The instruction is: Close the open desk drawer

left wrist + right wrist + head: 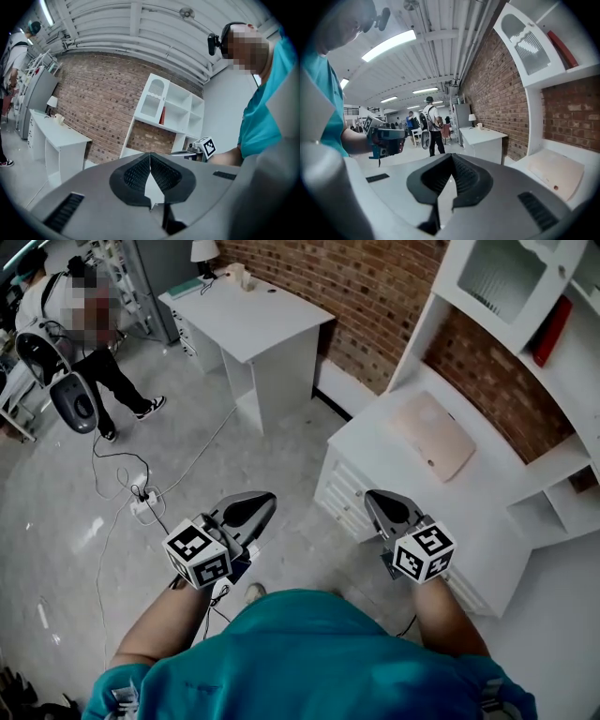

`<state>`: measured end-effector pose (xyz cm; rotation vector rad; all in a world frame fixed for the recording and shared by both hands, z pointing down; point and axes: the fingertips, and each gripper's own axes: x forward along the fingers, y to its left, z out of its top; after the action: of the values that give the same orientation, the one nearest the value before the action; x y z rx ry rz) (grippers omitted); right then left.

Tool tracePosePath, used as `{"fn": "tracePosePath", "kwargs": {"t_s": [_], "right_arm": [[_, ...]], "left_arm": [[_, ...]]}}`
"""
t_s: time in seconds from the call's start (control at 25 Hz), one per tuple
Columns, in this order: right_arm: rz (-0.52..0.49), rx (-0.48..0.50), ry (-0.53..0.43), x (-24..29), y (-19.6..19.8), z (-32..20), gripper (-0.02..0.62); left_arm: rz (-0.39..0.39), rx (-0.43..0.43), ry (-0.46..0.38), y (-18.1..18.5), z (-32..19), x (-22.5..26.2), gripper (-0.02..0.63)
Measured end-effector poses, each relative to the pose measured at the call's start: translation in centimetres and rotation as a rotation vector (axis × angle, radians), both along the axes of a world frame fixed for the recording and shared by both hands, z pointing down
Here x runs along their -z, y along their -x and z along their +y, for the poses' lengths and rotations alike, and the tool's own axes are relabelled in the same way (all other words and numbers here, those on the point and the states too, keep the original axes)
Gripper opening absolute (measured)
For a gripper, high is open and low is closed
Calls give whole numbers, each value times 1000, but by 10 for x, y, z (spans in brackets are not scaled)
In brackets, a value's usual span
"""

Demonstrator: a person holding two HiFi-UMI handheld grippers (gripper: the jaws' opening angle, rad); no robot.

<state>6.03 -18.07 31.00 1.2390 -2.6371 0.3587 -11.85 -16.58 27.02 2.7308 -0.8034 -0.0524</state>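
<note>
The white desk [487, 521] stands at the right against the brick wall, with a stack of drawer fronts [345, 495] on its near left side. I cannot tell whether any drawer stands out from the others. A pink pad [433, 435] lies on the desk top. My left gripper [255, 507] hovers over the floor, left of the drawers, shut and empty [150, 161]. My right gripper [380, 502] hangs just in front of the drawer stack, apart from it. It is also shut with nothing in it [451, 161].
A white shelf unit [525, 296] rises above the desk. A second white desk [253, 324] with a lamp [204, 251] stands at the back. A person [89, 334] stands far left. Cables and a power strip [141, 505] lie on the floor.
</note>
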Motion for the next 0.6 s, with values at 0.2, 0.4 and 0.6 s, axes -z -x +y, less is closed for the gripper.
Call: {"fn": "tracePosePath", "kwargs": {"t_s": [0.2,0.4,0.6], "right_arm": [[6,52,-42,27,8,9,21],[2,69,-67,47,7,13,21],[-6,76,-81,56,3,19,21]], "left_arm": [[9,-8,-28,-6,10,21,15],[34,-17,-43,-12,14,41,15],[1,-16,-72,-15,17,48,15]]}}
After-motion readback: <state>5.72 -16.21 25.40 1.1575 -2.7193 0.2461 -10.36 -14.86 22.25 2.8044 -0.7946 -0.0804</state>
